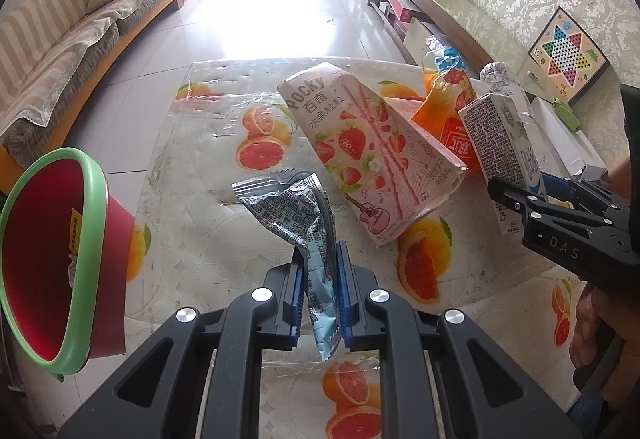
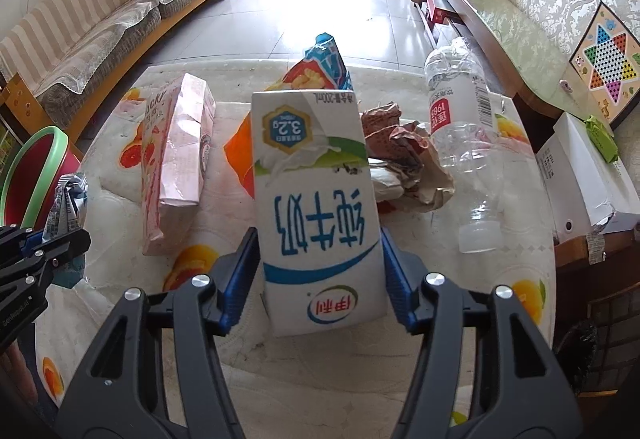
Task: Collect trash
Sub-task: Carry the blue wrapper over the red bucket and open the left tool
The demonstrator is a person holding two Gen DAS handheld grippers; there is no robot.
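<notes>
the red bin lies just left of the left gripper, clamped on a foil wrapper — the right gripper, farther off, clasps a milk carton.

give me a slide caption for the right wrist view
Right gripper clamps an upside-down milk carton above the fruit-print table, Pocky box and bottle behind.

Bare table lies between the red bin and the Pocky box, which blocks the right
</notes>
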